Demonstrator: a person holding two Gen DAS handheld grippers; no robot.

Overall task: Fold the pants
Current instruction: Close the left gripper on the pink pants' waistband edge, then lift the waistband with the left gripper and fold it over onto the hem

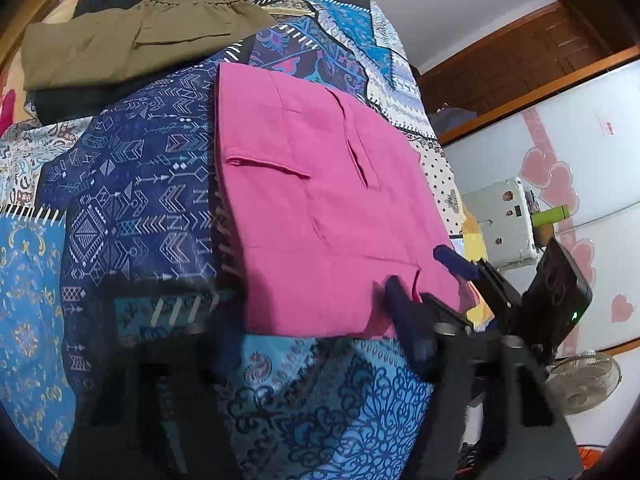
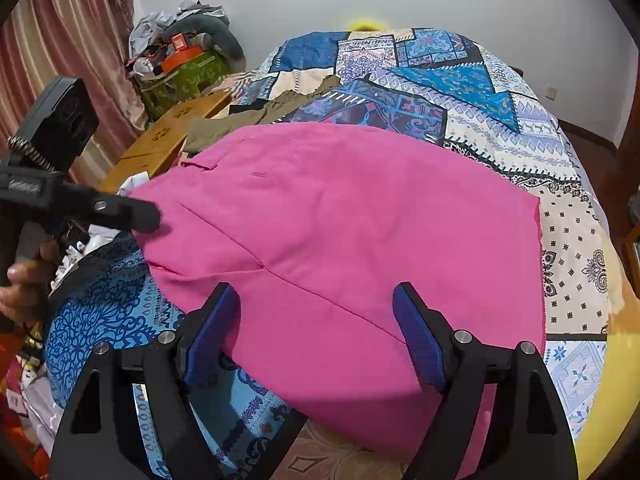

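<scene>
Fingers [image 2: 212, 332] of the right gripper [image 2: 316, 320] are spread, and the near edge of the pink pants [image 2: 340, 208], laid flat on the bed [image 2: 500, 92], is seen between them, unpinched. The left gripper [image 2: 144, 216] is met at the pants' left edge, perhaps touching the cloth; its fingers are blurred, so their state cannot be told. Olive pants [image 1: 120, 44] are folded farther back.

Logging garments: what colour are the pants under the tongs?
Bright pink pants, plain, clearest in the right wrist view.
</scene>
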